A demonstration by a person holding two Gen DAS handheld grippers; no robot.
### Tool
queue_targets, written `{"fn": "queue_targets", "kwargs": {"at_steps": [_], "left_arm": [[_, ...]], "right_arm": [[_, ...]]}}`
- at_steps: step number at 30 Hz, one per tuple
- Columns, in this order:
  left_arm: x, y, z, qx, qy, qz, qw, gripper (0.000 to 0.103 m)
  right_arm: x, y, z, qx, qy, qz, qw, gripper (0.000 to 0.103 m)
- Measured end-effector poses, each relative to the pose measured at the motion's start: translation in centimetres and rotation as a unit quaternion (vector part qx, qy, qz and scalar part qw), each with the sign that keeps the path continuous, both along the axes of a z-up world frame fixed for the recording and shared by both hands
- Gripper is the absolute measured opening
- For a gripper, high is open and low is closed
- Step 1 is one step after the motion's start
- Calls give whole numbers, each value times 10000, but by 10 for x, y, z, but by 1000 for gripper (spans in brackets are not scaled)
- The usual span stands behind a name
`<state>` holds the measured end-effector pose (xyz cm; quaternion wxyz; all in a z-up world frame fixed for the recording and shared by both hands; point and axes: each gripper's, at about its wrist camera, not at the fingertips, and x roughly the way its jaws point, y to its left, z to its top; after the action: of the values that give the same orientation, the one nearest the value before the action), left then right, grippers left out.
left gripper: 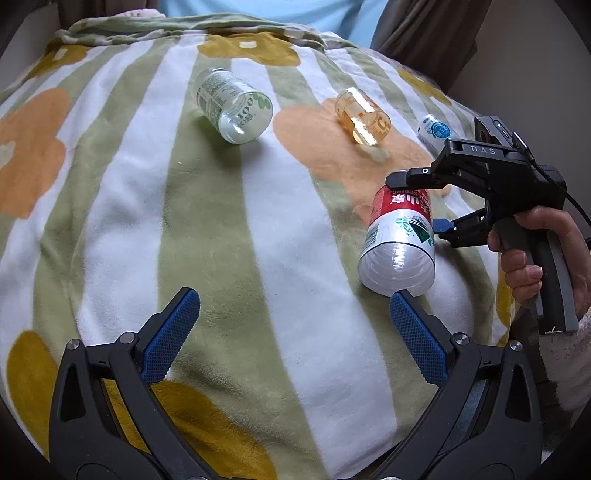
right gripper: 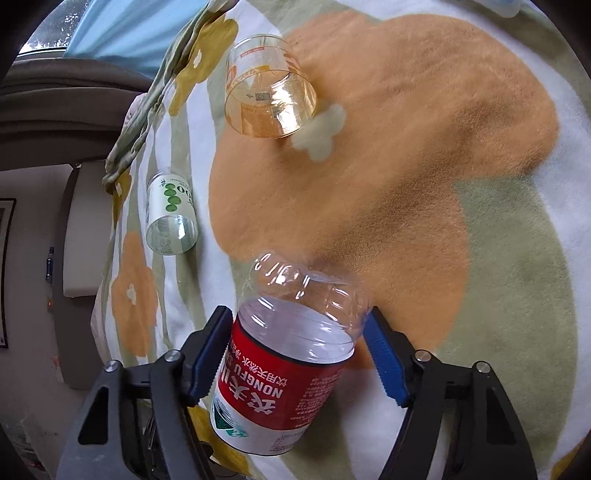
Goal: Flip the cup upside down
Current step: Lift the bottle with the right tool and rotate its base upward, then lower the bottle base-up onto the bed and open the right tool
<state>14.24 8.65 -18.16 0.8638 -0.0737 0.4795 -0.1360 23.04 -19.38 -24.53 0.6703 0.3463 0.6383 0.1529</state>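
A cut-bottle cup with a red and white label [left gripper: 399,236] [right gripper: 280,373] is held tilted above the blanket between the blue pads of my right gripper [left gripper: 417,199] [right gripper: 299,354]. Its clear closed end [left gripper: 397,271] points toward the left gripper. The right gripper is shut on it. My left gripper [left gripper: 295,321] is open and empty, low over the blanket, its right fingertip [left gripper: 402,302] just under the cup. A green-label cup [left gripper: 232,105] [right gripper: 170,218] and an orange cup [left gripper: 364,116] [right gripper: 269,99] lie on their sides farther back.
A striped flower-pattern blanket [left gripper: 207,229] [right gripper: 461,184] covers the surface. A blue-label cup [left gripper: 437,131] lies at the right behind the right gripper. A person in a light blue shirt [left gripper: 273,11] sits at the far edge.
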Motion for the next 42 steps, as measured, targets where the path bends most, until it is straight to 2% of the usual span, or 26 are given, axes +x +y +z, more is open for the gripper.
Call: {"fn": "queue_targets", "kwargs": {"at_steps": [2, 4, 6, 8, 10, 13, 15, 18, 20, 21, 25, 29, 34, 42], "left_arm": [[0, 1, -1, -43, 18, 21, 10000, 102], [-1, 1, 1, -39, 6, 46, 10000, 102], [-3, 1, 3, -38, -32, 90, 9999, 102], [-4, 3, 6, -80, -61, 142, 9998, 102], [-5, 4, 7, -113, -111, 208, 9997, 102], [-6, 5, 8, -140, -149, 278, 9994, 102], [-6, 5, 7, -88, -135, 293, 9994, 102], [-6, 6, 6, 37, -90, 306, 9995, 102], [-6, 8, 6, 93, -87, 327, 9994, 102], [-7, 9, 6, 113, -88, 343, 9993, 102], [-6, 14, 4, 179, -99, 451, 9988, 102], [-5, 17, 3, 148, -128, 503, 9985, 102], [-6, 17, 3, 158, -119, 495, 9986, 102], [-6, 18, 3, 109, -86, 504, 9986, 102]], "right_arm": [[0, -1, 3, 55, -86, 18, 9999, 66], [-2, -7, 15, 84, -418, 20, 9991, 65], [-4, -9, 44, -186, -1177, 128, 9928, 65], [-13, -1, 75, -766, -2137, 394, 9731, 65], [-32, 10, 99, -1418, -3068, 598, 9392, 65], [-67, 33, 108, -2167, -4241, 862, 8751, 65], [-85, 47, 100, -2575, -4716, 894, 8386, 65], [-97, 67, 85, -3211, -5202, 867, 7867, 65], [-99, 74, 78, -3389, -5378, 871, 7671, 65], [-98, 76, 74, -3443, -5408, 881, 7624, 65], [-93, 76, 60, -3476, -5326, 999, 7652, 65], [-101, 76, 59, -3394, -5419, 1157, 7601, 65], [-112, 83, 57, -3408, -5483, 1493, 7490, 65], [-114, 78, 57, -3271, -5379, 1469, 7630, 66]]}}
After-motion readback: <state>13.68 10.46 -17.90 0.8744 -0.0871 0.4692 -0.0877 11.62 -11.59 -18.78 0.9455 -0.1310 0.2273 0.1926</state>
